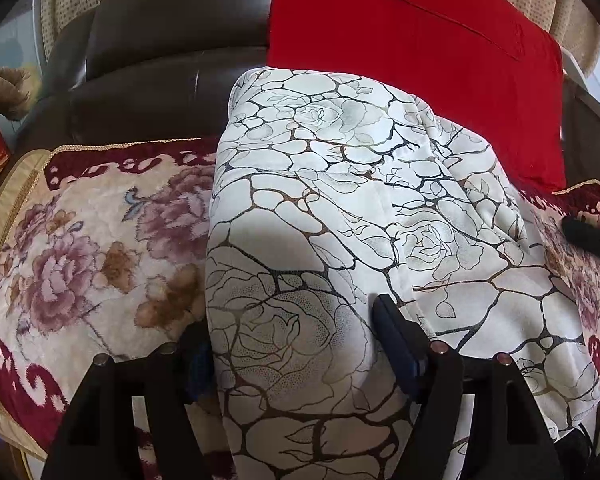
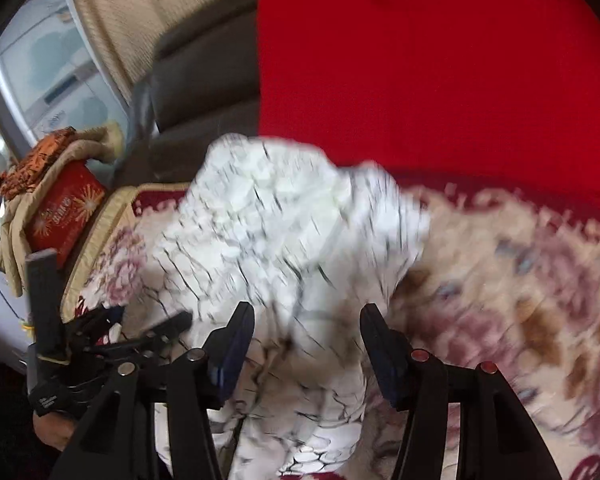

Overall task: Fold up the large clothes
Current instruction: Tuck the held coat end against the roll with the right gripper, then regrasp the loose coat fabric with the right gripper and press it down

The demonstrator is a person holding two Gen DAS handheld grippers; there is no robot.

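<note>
A large white garment [image 1: 340, 208] with black and gold rose-outline print lies folded lengthwise on the floral sofa cover [image 1: 84, 240]. My left gripper [image 1: 288, 332] is open, its jaws wide apart around the garment's near part, and the cloth hides the left finger. In the blurred right wrist view the same garment [image 2: 284, 224] lies bunched ahead. My right gripper [image 2: 306, 330] is open, with its fingers either side of the cloth's near end. The left gripper [image 2: 100, 340] shows at the lower left of that view.
A red cloth [image 1: 412, 52] drapes over the brown leather sofa back [image 1: 172, 40]. A red box [image 2: 66, 208] with beige and orange fabric on it stands at the sofa's left end. A black object [image 1: 592, 236] lies at the right on the cover.
</note>
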